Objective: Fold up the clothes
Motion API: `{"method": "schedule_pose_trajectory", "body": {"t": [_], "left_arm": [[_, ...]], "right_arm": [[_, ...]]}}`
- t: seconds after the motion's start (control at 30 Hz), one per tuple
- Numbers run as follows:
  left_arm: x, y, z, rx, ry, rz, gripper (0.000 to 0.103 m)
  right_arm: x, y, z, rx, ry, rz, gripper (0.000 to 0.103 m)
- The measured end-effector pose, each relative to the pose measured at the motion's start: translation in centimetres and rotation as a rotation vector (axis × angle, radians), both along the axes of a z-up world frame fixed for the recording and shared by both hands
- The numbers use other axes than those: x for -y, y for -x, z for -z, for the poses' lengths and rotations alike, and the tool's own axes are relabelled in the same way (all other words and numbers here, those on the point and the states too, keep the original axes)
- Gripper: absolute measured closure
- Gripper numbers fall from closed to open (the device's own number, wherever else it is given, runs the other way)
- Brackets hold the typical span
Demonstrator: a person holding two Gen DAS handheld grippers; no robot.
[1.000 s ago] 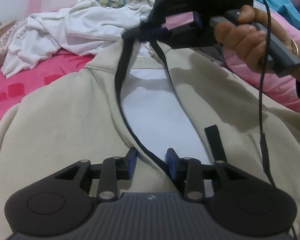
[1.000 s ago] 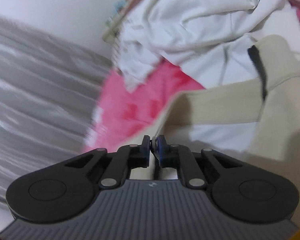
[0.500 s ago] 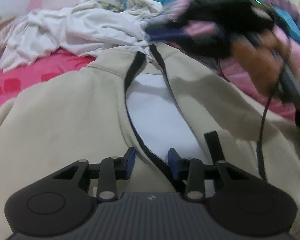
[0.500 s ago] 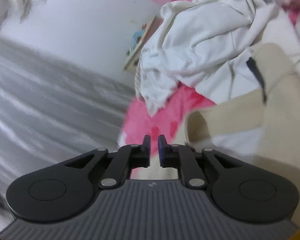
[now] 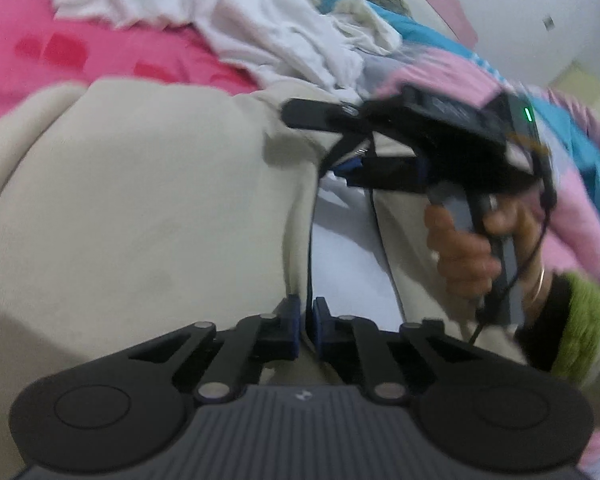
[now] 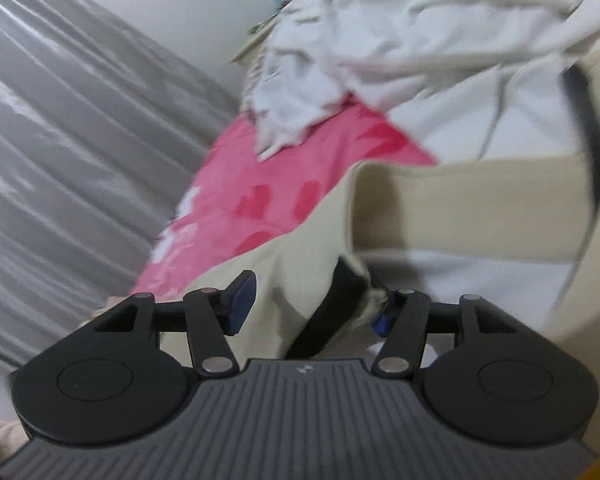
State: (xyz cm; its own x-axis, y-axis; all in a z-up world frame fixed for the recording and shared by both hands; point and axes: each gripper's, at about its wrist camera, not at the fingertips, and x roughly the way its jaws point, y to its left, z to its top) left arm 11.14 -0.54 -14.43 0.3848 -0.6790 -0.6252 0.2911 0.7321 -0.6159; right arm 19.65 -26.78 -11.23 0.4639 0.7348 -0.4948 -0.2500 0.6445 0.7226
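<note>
Jacket [image 5: 148, 208] on bed [image 5: 60, 48] | left gripper [image 5: 305, 320] pinching zipper edge [image 5: 310, 248]

Two close, downward-tilted wrist views over one beige jacket [image 5: 148, 208].

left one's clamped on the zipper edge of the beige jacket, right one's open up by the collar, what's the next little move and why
Probably close the right gripper on the beige jacket fabric lying between its opening jaws. The left gripper is already shut on the dark zipper edge lower down, so a second grip near the collar would let both hands move that front panel together over the white lining.
</note>
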Motion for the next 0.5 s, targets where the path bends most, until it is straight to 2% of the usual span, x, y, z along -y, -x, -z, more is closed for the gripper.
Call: {"method": "schedule_pose_trajectory", "body": {"t": [0.2, 0.27, 0.33, 0.4, 0.5], "left_arm": [[-0.3, -0.4, 0.6, -0.022, 0.035, -0.006, 0.094], [-0.3, -0.5, 0.8, -0.025, 0.040, -0.005, 0.094], [-0.3, -0.7, 0.9, -0.030, 0.044, -0.005, 0.094], [-0.1, -0.8, 1.0, -0.028, 0.042, -0.003, 0.094], [0.1, -0.8, 0.9, -0.017, 0.029, 0.005, 0.094]], "right_arm": [[-0.7, 1.1, 0.2, 0.002, -0.036, -0.076, 0.047], [-0.7, 1.4, 0.2, 0.003, -0.055, -0.097, 0.050], [-0.5, 1.7, 0.0, 0.001, -0.069, -0.112, 0.065], [-0.2, 2.1, 0.0, -0.002, -0.083, -0.125, 0.071], [0.3, 2.6, 0.1, -0.006, -0.088, -0.118, 0.086]]}}
